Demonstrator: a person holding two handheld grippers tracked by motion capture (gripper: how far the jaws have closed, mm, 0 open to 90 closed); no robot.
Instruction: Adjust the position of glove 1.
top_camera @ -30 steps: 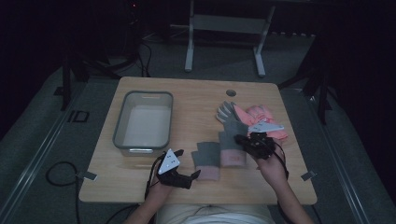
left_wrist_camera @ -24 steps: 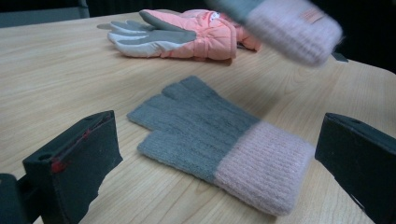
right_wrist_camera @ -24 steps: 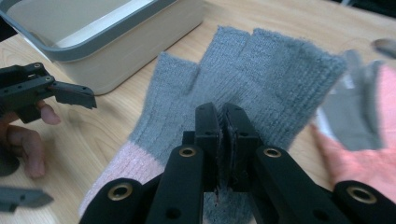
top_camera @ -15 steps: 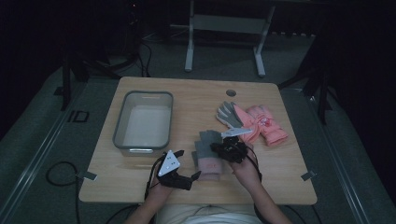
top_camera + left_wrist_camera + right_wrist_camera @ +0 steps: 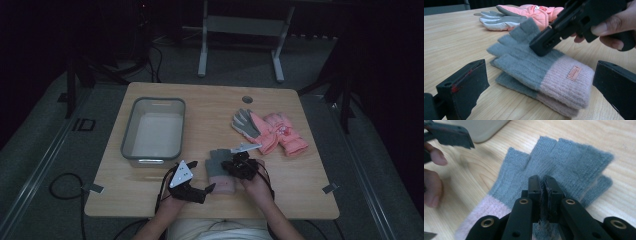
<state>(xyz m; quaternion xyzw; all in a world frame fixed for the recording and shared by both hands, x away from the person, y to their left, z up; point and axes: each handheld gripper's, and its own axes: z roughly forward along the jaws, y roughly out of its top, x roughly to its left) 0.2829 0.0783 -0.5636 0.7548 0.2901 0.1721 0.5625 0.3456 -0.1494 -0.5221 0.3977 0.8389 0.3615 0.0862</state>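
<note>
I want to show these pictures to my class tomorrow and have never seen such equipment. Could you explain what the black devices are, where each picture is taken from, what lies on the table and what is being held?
A person sits at a wooden table with a hand-held gripper in each hand, a tool with two black jaws. The high view looks down from above. The other two pictures come from small cameras riding on each tool.

The left hand-held gripper has its jaws wide apart and holds nothing. It points at a stacked pair of grey knit gloves with pink cuffs. The right hand-held gripper has its jaws shut and its tip rests on the top glove. Whether fabric is pinched cannot be told.

Farther back lie pink ski gloves with grey palms, and to the left stands a clear plastic tub.
</note>
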